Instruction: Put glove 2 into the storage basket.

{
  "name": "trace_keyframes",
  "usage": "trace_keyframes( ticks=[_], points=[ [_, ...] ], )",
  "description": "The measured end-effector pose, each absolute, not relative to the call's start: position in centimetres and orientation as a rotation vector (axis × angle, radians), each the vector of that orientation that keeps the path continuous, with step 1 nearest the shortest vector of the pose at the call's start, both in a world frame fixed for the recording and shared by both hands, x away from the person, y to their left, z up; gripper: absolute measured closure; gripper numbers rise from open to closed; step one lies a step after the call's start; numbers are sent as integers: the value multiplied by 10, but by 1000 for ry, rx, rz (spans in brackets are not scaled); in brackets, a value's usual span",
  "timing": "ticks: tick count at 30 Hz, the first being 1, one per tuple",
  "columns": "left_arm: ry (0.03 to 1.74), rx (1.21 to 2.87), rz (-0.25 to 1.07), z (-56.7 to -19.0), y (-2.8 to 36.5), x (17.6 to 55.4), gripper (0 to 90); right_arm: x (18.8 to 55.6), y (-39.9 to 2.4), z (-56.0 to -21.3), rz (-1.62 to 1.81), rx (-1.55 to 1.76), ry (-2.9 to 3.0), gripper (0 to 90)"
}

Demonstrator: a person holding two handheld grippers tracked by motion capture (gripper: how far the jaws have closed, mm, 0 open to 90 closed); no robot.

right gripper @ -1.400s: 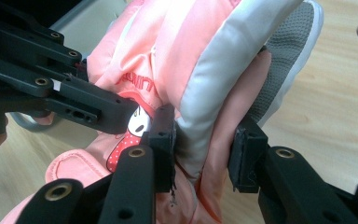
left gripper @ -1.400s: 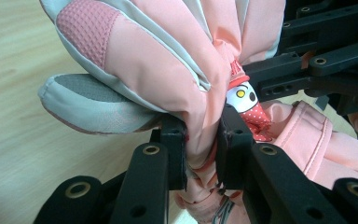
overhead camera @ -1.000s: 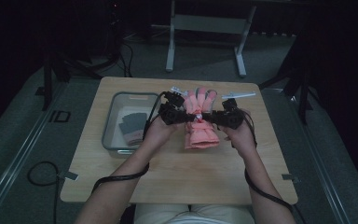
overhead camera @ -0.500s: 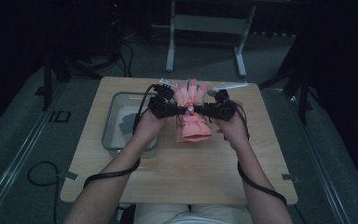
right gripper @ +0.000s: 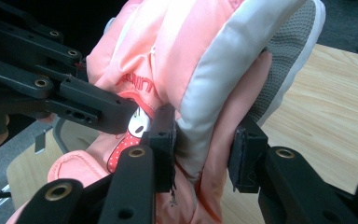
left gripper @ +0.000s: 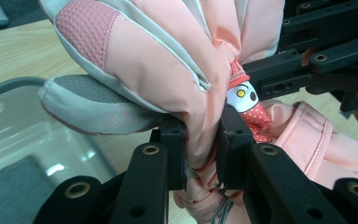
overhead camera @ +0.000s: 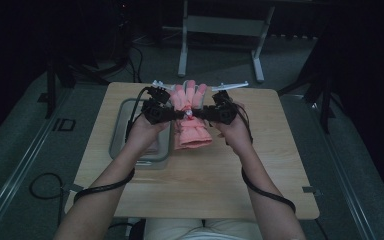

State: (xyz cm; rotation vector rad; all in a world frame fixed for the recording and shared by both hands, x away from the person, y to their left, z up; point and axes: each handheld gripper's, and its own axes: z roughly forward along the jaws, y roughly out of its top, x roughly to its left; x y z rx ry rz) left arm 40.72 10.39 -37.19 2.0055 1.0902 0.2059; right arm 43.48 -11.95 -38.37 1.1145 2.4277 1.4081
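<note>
A pink padded glove [overhead camera: 192, 131] with white and grey trim hangs above the table, its fingers pointing away from the person. My left gripper [overhead camera: 174, 114] grips its left side and my right gripper [overhead camera: 204, 114] its right side, near the wrist band. In the left gripper view the left gripper [left gripper: 200, 135] is shut on a fold of the glove [left gripper: 158, 60], beside a small cartoon patch [left gripper: 242, 97]. In the right gripper view the right gripper [right gripper: 204, 140] pinches the white-trimmed edge of the glove [right gripper: 200, 56]. The left gripper [right gripper: 74, 98] comes in from that view's left.
A grey tray [overhead camera: 121, 131] with dark items inside lies on the wooden table [overhead camera: 260, 170], left of the glove. White plastic pieces [overhead camera: 232, 86] lie at the table's far edge. A metal stand [overhead camera: 220, 25] is on the floor beyond.
Both hands have carried the glove away from the person, a little to the left and upward. Both grips are unchanged.
</note>
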Motion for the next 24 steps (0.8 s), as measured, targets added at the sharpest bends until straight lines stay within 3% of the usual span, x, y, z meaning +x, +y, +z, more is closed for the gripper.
trace_keyframes(
  ticks=[24],
  points=[
    [1284, 1901, 297, -369, 201, 385, 754, 452, -11, -375, 1383, 933, 2600, 666]
  ],
)
